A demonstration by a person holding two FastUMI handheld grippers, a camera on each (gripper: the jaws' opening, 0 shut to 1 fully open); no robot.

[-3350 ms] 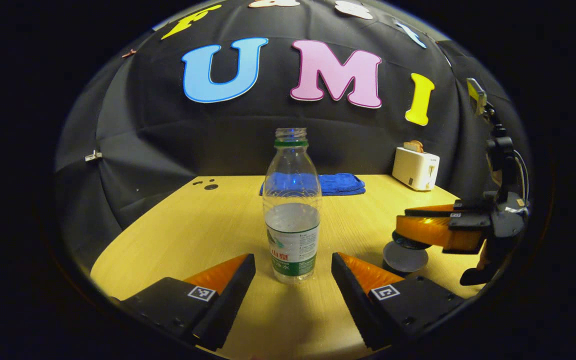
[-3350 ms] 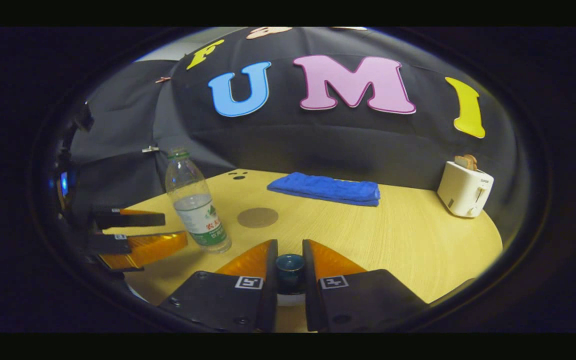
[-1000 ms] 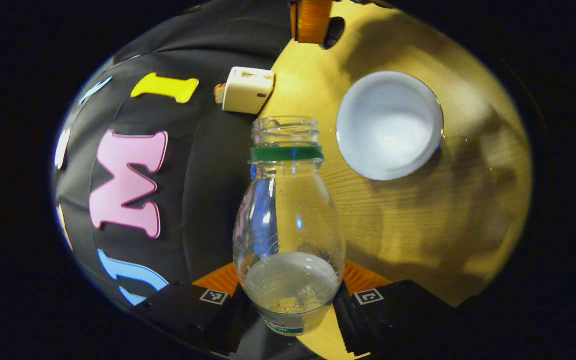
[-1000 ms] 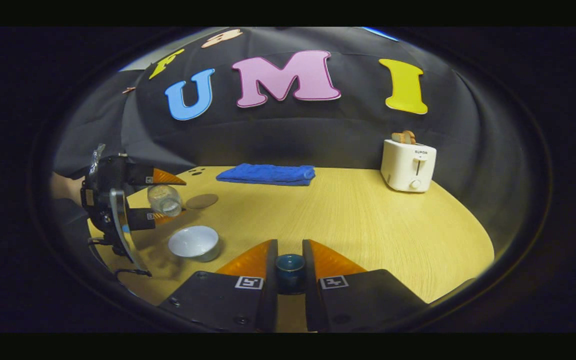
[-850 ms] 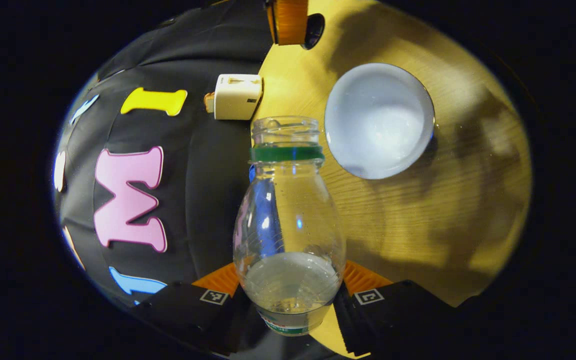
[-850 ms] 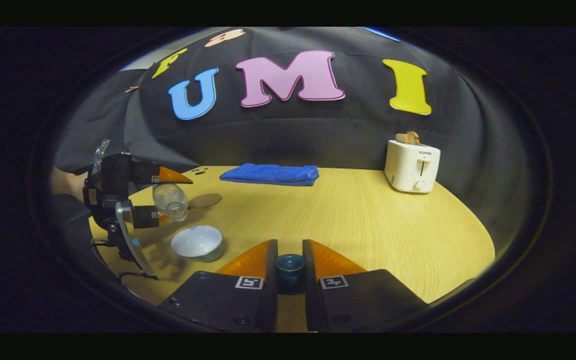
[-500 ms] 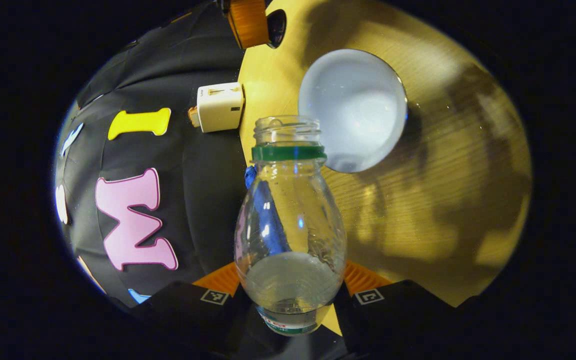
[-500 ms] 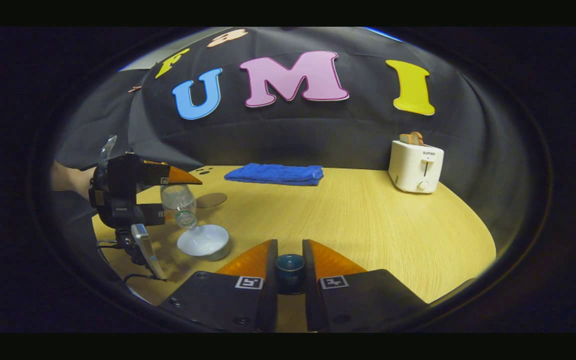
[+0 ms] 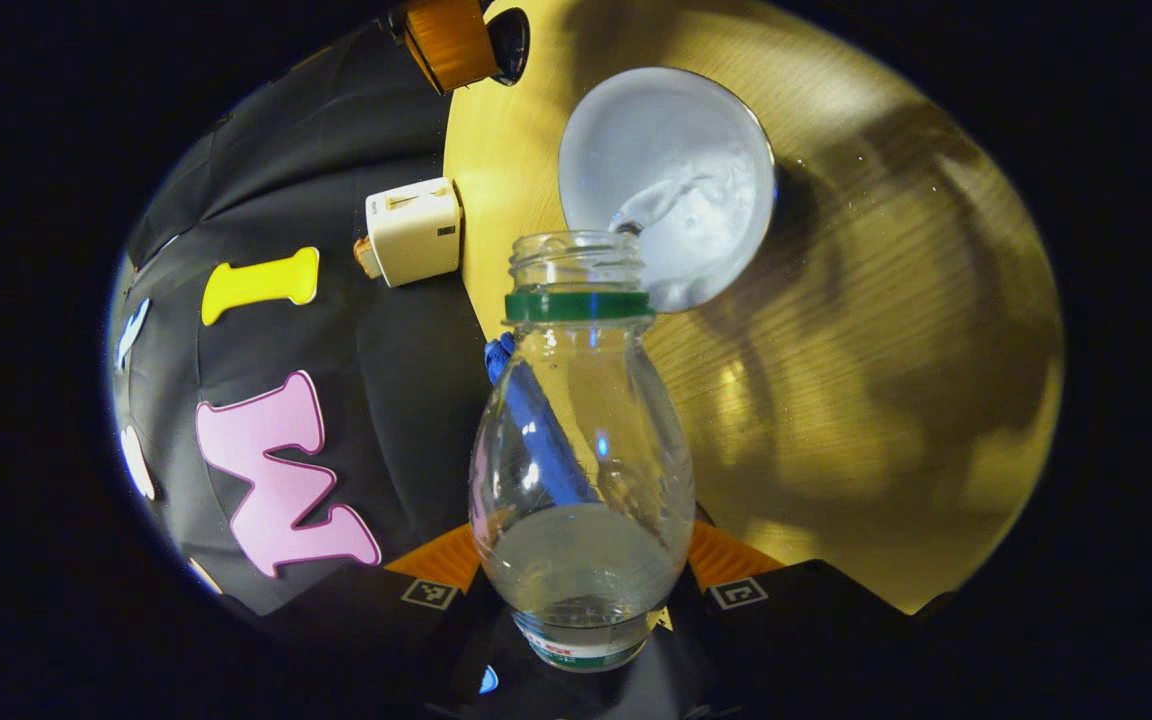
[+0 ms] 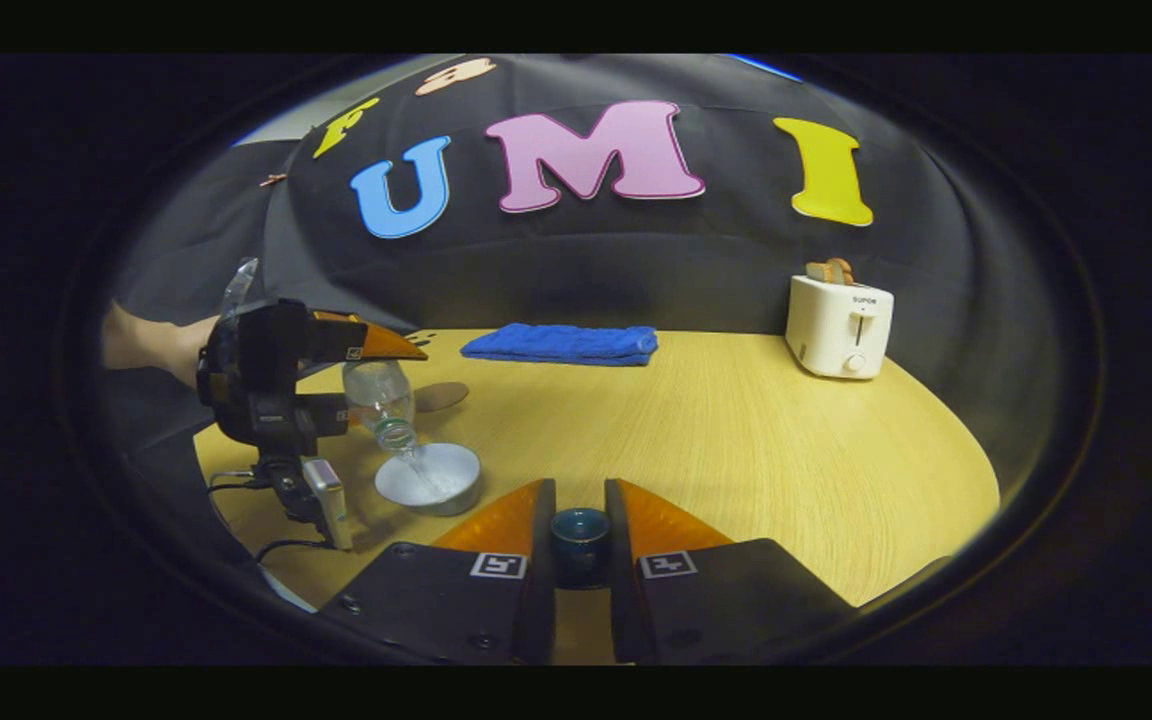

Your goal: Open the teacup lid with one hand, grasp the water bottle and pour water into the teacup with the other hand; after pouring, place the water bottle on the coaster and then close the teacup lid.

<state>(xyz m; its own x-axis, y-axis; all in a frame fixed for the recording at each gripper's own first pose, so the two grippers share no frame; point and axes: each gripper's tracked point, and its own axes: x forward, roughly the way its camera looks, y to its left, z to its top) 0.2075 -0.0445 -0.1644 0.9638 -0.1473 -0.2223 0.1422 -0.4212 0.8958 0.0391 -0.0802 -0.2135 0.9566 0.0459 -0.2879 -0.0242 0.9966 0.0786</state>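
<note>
tilted water bottle, water entering teacup

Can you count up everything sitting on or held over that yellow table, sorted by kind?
Bottle: 1
Teacup: 1
Lid: 1
Coaster: 1
Blue towel: 1
Toaster: 1
Handheld tools, left tool and right tool: 2
Total: 8
</note>
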